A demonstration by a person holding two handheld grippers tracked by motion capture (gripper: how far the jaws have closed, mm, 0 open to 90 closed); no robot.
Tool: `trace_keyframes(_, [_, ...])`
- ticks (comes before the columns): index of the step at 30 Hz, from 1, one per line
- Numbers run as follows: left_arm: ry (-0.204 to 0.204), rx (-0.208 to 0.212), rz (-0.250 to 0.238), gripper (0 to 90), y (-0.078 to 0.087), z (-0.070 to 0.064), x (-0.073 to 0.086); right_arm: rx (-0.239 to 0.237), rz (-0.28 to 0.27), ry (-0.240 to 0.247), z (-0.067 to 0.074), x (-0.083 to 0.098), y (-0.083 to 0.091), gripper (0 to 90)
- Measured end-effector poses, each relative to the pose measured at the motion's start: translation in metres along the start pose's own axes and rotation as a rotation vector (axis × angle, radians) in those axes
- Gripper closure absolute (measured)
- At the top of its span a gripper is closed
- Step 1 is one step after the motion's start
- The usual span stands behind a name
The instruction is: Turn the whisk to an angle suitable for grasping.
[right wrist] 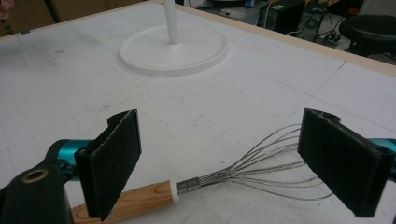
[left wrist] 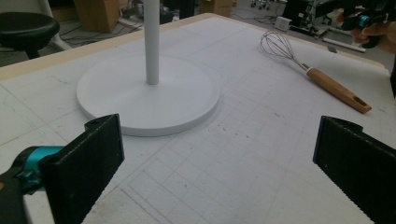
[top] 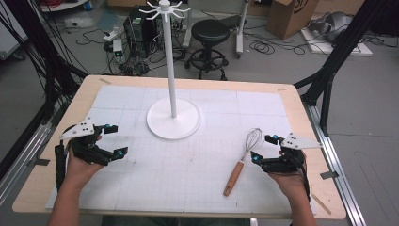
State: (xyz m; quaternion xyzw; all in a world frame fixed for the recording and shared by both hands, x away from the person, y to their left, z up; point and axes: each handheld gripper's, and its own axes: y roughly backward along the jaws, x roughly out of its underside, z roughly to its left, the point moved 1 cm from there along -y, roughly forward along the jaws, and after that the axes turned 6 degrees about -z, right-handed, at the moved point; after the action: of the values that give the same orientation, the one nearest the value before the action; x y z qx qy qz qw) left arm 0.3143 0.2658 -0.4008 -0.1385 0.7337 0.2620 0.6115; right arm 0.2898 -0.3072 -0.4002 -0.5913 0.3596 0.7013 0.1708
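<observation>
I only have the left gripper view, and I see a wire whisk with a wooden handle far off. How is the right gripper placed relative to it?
Observer: The right gripper sits beside the wire whisk with a wooden handle, fingers open and not touching it.
Operator: Which part lies between them?
Observer: In the right gripper view, the metal collar and wire loops.
Operator: Does the white stand's pole carry anything on top?
Observer: The white round-based stand has bare white hooks at its top.

Wooden table (top: 301, 106) under white gridded mat (top: 188, 179), bearing whisk (top: 242, 162), stand (top: 173, 123).
</observation>
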Motion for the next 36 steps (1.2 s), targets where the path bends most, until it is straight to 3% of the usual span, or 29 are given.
trace_keyframes(6, [0.003, 0.002, 0.031, 2.5, -0.002, -0.001, 0.004, -0.009, 0.011, 0.014, 0.001, 0.001, 0.000, 12.5])
trace_keyframes(14, [0.006, 0.008, 0.003, 2.5, 0.001, -0.001, 0.002, -0.030, 0.021, 0.044, 0.008, -0.006, 0.002, 14.6])
trace_keyframes(17, [0.004, 0.003, 0.007, 2.5, 0.002, 0.000, 0.003, -0.018, 0.057, 0.049, 0.009, -0.004, -0.002, 15.8])
trace_keyframes(19, [0.002, -0.001, 0.008, 2.5, 0.002, 0.001, 0.003, -0.030, 0.133, 0.063, 0.011, 0.000, -0.007, 29.1])
trace_keyframes(20, [0.002, -0.001, 0.008, 2.5, 0.002, 0.001, 0.003, -0.030, 0.133, 0.063, 0.011, 0.000, -0.007, 29.1])
trace_keyframes(22, [0.003, -0.001, 0.010, 2.5, 0.001, 0.001, 0.003, -0.100, 0.173, 0.061, 0.013, 0.003, -0.009, 46.1])
trace_keyframes(23, [0.001, 0.001, 0.012, 2.5, 0.001, 0.001, 0.003, -0.163, 0.201, 0.065, 0.017, 0.004, -0.010, 54.9])
trace_keyframes(24, [0.004, 0.004, 0.013, 2.5, 0.000, 0.001, 0.003, -0.163, 0.201, 0.065, 0.017, 0.004, -0.010, 54.9])
trace_keyframes(26, [0.002, 0.007, 0.015, 2.5, 0.000, 0.000, 0.003, -0.234, 0.234, 0.084, 0.026, 0.006, -0.011, 70.3])
trace_keyframes(27, [0.001, 0.005, 0.013, 2.5, 0.000, 0.000, 0.003, -0.234, 0.234, 0.084, 0.026, 0.006, -0.011, 70.3])
trace_keyframes(29, [0.002, 0.005, 0.011, 2.5, 0.000, 0.000, 0.003, -0.256, 0.267, 0.134, 0.038, 0.010, -0.011, 82.4])
trace_keyframes(30, [0.004, 0.004, 0.012, 2.5, 0.000, -0.001, 0.003, -0.273, 0.287, 0.134, 0.042, 0.011, -0.011, 87.4])
trace_keyframes(33, [0.002, 0.006, 0.013, 2.5, 0.001, -0.001, 0.003, -0.286, 0.310, 0.155, 0.050, 0.013, -0.011, 89.9])
trace_keyframes(34, [0.004, 0.006, 0.009, 2.5, 0.001, -0.001, 0.003, -0.328, 0.336, 0.161, 0.059, 0.016, -0.011, 90.0])
trace_keyframes(36, [0.003, 0.005, 0.010, 2.5, 0.001, -0.001, 0.002, -0.343, 0.340, 0.164, 0.062, 0.017, -0.011, 90.0])
